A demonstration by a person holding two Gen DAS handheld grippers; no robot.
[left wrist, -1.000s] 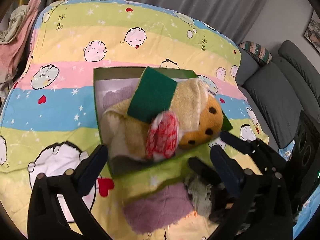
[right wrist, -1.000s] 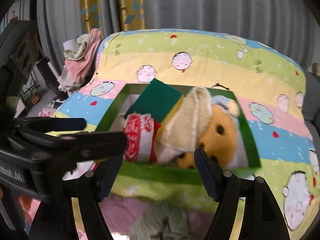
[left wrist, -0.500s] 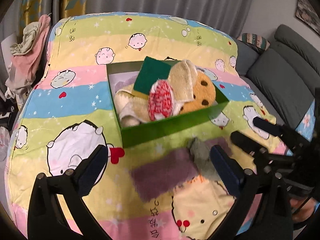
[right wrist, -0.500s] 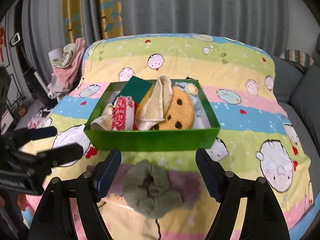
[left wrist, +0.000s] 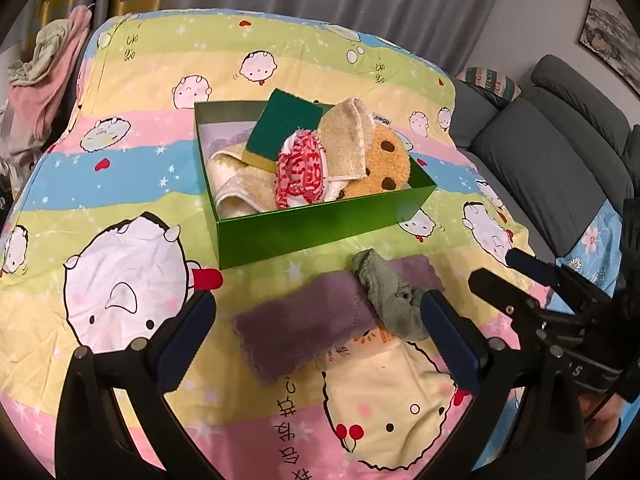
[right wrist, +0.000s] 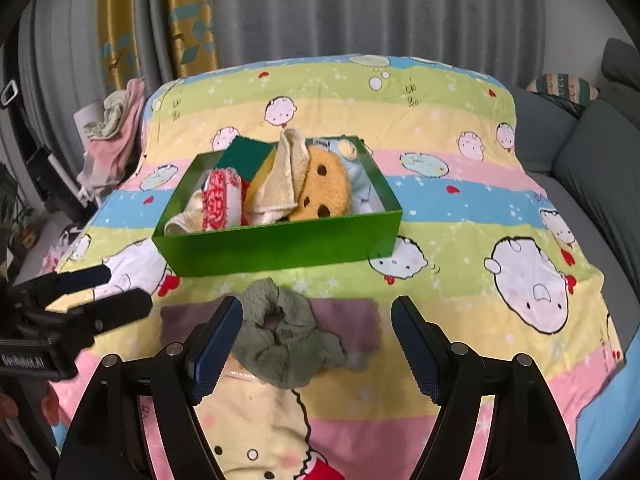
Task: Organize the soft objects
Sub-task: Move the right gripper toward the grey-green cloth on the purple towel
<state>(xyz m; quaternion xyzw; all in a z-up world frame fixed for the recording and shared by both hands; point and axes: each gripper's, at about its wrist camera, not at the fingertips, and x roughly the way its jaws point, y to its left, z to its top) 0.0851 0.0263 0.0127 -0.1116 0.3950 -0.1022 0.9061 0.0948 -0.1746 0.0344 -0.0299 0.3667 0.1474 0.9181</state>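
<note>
A green box (left wrist: 316, 229) (right wrist: 280, 246) sits mid-table, piled with a green sponge (left wrist: 286, 124), beige towels (left wrist: 346, 142), a red-white cloth (left wrist: 300, 168) and a cookie plush (left wrist: 386, 164). In front of it a purple cloth (left wrist: 304, 328) (right wrist: 344, 320) lies flat with a crumpled grey-green cloth (left wrist: 390, 296) (right wrist: 282, 340) on it. My left gripper (left wrist: 320, 340) is open above the purple cloth. My right gripper (right wrist: 316, 344) is open above the grey-green cloth. Both are empty.
A cartoon-print striped sheet (left wrist: 120, 184) (right wrist: 480, 216) covers the table. Pink and beige clothes (left wrist: 44, 60) (right wrist: 114, 128) are heaped at the far left. A grey sofa (left wrist: 560, 132) stands at the right. Curtains hang behind.
Both grippers have pulled back from the box toward the near edge. The box now looks farther off, and the two cloths lie in full view below the grippers.
</note>
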